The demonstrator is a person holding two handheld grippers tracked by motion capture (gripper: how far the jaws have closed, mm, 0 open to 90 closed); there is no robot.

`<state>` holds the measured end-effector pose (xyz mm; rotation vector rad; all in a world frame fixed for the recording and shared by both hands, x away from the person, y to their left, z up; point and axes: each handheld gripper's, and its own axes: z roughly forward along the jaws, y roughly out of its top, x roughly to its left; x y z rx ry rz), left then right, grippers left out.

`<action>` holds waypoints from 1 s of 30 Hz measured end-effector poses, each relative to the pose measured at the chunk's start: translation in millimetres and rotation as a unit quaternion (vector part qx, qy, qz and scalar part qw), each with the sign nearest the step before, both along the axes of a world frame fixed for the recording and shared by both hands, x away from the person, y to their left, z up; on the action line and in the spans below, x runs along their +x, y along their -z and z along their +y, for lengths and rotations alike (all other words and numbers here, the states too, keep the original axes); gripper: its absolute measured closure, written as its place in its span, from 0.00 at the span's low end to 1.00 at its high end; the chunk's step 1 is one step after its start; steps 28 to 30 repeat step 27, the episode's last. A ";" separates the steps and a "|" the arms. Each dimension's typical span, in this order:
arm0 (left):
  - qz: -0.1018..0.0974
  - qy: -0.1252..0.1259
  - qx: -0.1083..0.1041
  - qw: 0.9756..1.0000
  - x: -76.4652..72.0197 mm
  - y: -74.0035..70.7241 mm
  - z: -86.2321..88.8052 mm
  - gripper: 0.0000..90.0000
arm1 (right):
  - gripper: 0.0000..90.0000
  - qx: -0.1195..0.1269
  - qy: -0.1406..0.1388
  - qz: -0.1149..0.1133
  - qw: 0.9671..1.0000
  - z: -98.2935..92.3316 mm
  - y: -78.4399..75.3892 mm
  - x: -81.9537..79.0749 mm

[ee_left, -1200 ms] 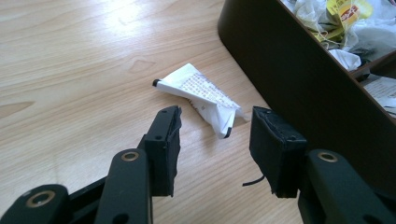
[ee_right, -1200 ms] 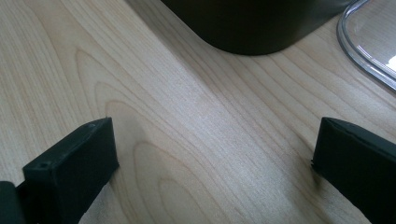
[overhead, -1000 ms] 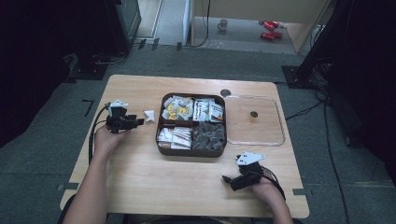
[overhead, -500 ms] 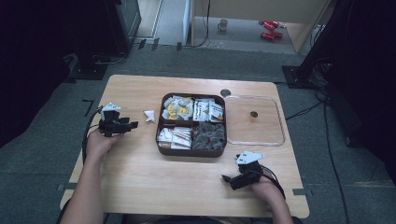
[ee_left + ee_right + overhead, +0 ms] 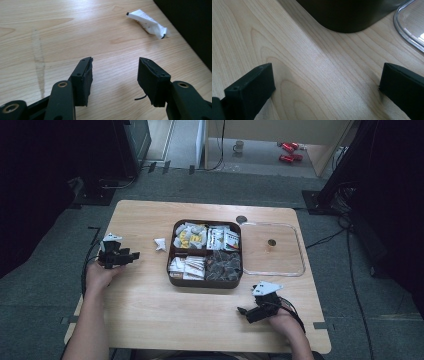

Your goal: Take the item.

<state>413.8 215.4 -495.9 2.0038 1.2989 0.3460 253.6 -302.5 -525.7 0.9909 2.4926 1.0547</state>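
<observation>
The packet [image 5: 148, 23] is small, white and crumpled, with dark print on one end that I cannot read. It lies alone on the table [image 5: 150, 310], just left of the brown box [image 5: 172, 265], apart from its wall.

My left gripper [image 5: 131, 255] sits near the table's left edge, jaws spread with nothing between them and aimed toward the packet, which lies ahead and off to the right in the left gripper view.

My right gripper [image 5: 325, 85] is at the near right, jaws wide apart over bare wood, close to the box's rounded corner and the clear lid's [image 5: 295, 270] rim.

The box has four compartments: pale packets fill three, a dark heap the fourth; I cannot make out what they are.
</observation>
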 end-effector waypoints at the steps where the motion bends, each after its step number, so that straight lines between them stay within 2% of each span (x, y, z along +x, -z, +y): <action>1: 0.002 -0.004 0.004 1.000 0.2 1.1 1.5 0.51 | 0.00 0.000 0.000 0.000 1.000 0.0 0.0 0.0; 3: 0.005 -0.008 0.010 1.000 0.5 2.3 2.9 0.51 | 0.00 0.000 0.000 0.000 1.000 0.1 0.0 0.0; 4: 0.006 -0.019 0.033 0.999 1.1 4.5 4.9 0.51 | 0.00 0.000 0.000 0.000 1.000 0.2 0.0 0.2; 5: 0.006 -0.023 0.038 0.999 1.4 5.2 6.0 0.52 | 0.00 0.000 0.000 0.000 1.000 0.3 0.1 0.3; 7: 0.006 -0.024 0.031 0.999 1.9 5.9 8.3 0.52 | 0.00 0.000 0.000 -0.001 1.000 0.3 0.1 0.4; 11: -0.001 -0.023 0.040 0.999 1.6 6.8 8.4 0.50 | 0.00 0.000 0.000 -0.001 1.000 0.3 0.1 0.5; 12: -0.011 -0.019 0.058 0.998 0.6 7.8 7.5 0.49 | 0.00 0.000 0.000 -0.001 1.000 0.4 0.1 0.5; 13: -0.011 -0.019 0.058 0.998 0.6 7.8 7.5 0.48 | 0.00 0.000 0.000 -0.001 1.000 0.4 0.1 0.5; 14: -0.019 -0.018 0.071 0.997 0.0 9.1 6.6 0.47 | 0.00 0.000 0.000 -0.001 1.000 0.4 0.1 0.5; 21: -0.029 -0.029 0.069 0.997 -1.1 12.1 7.8 0.39 | 0.00 0.000 0.000 -0.001 1.000 0.4 0.0 0.5; 25: -0.040 -0.042 0.065 0.996 -1.5 15.8 6.5 0.28 | 0.00 0.000 0.000 -0.001 1.000 0.5 0.0 0.6; 30: -0.046 -0.048 0.062 0.996 -1.7 17.7 4.5 0.26 | 0.00 -0.001 0.000 0.000 1.000 0.6 0.0 0.7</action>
